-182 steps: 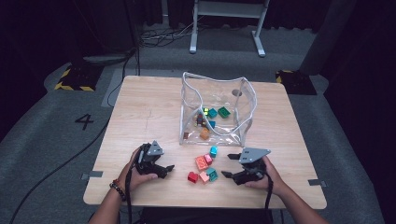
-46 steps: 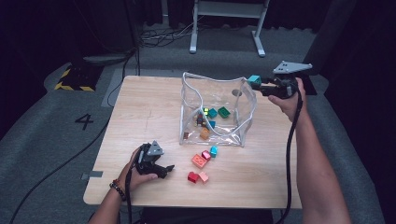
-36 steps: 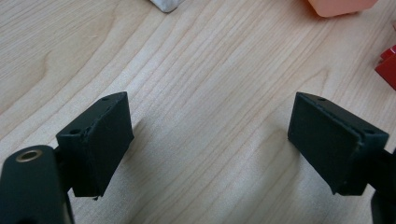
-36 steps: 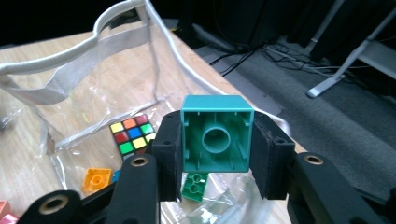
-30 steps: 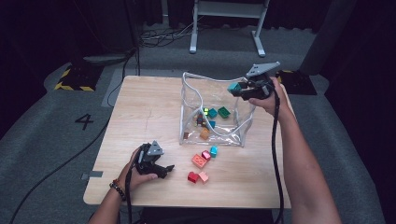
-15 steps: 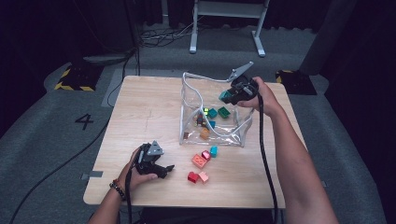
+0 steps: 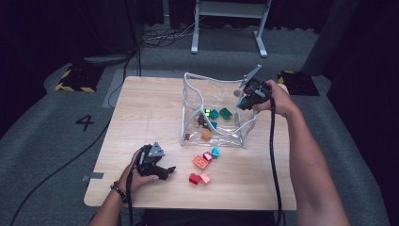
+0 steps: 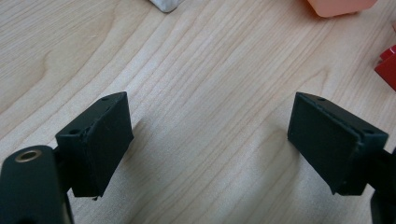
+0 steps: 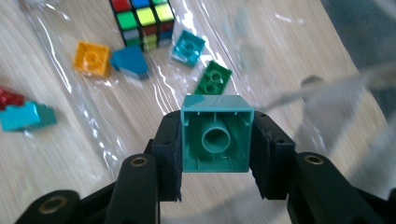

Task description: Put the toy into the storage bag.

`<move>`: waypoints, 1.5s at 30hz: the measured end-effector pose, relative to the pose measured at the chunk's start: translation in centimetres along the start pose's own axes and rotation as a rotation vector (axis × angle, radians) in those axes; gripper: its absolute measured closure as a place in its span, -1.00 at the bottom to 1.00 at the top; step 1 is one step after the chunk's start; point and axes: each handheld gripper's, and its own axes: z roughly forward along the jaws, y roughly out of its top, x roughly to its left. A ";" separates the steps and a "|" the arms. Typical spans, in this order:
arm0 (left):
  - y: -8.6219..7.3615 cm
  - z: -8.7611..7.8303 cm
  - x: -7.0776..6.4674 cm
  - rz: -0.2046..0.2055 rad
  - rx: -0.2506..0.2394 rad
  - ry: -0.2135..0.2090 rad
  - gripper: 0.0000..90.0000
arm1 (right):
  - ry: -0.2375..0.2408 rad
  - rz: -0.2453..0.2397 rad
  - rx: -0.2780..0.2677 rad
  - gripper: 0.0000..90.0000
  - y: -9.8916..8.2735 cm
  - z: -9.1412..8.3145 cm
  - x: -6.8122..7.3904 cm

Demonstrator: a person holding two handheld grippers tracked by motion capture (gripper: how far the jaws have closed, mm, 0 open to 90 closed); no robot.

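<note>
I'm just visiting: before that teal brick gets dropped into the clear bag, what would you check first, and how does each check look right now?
1. Right gripper jaws clamp the teal brick on both sides: ok.
2. Brick is above the clear bag opening: ok, it sits at the rim in the high view.
3. Bag mouth stands open: ok.
4. Landing room beside the green brick and puzzle cube: ok.
5. Left gripper open on the table, away from the bag: ok.
6. Bag will stay put: cannot tell.

Wooden bench (image 7: 141, 117), clear plastic bag (image 7: 214, 136) standing open at its middle with small coloured blocks inside, right gripper (image 7: 245, 101) at the bag's far right rim, apparently clamping a teal block (image 7: 243, 102), left gripper (image 7: 162, 170) resting near the front edge, loose red and pink blocks (image 7: 201, 169) just beside it.
</note>
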 end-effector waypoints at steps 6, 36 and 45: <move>0.0 0.0 0.0 0.001 0.002 -0.001 -0.69 | -0.003 0.003 0.015 0.31 -1.3 -0.5 -0.2; 0.0 0.0 0.0 0.001 0.001 -0.002 -0.69 | -0.036 0.187 -0.679 0.00 -11.9 -6.0 7.6; 0.0 0.0 -0.1 -0.015 0.008 -0.008 -0.69 | 0.053 0.132 -0.700 0.00 -14.3 -3.4 11.9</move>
